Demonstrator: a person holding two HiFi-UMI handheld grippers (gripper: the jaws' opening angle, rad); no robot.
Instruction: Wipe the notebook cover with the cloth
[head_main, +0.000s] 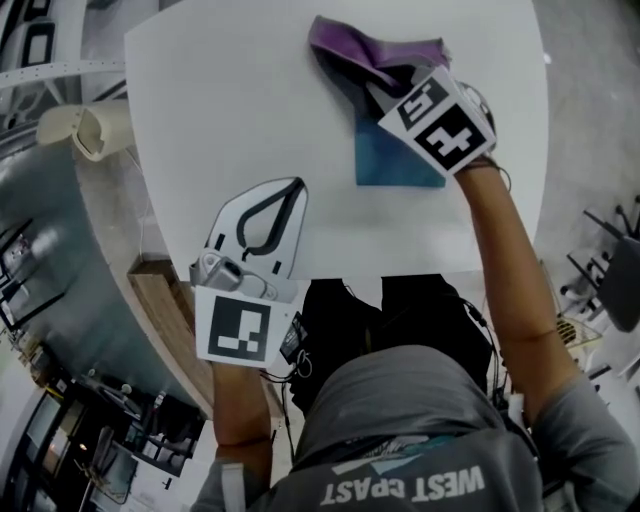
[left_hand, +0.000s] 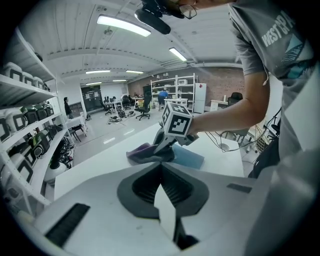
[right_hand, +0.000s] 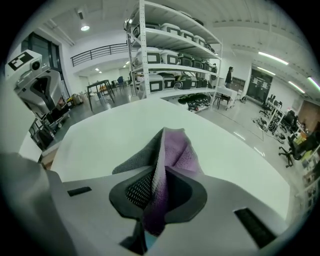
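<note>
Head view: table (head_main: 230, 110), white, smooth, rounded corners, its left half bare; notebook (head_main: 400, 160), flat blue rectangle, on the table's right half, clear of its near edge; cloth (head_main: 365, 45), purple, bunched, toward the table's far edge, overlapping the notebook; right gripper (head_main: 372, 88) buried in the cloth; left gripper (head_main: 296, 190) over the table's near edge.
Left gripper view: jaws meeting at the tips, nothing between.
Right gripper view: ribbed dark pads (right_hand: 137, 190) pinching a fuzzy cloth fold; bare table beyond, out to its rim.

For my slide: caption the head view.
Right gripper clamps purple cloth on blue notebook on white table; left gripper shut and empty nearby.
</note>
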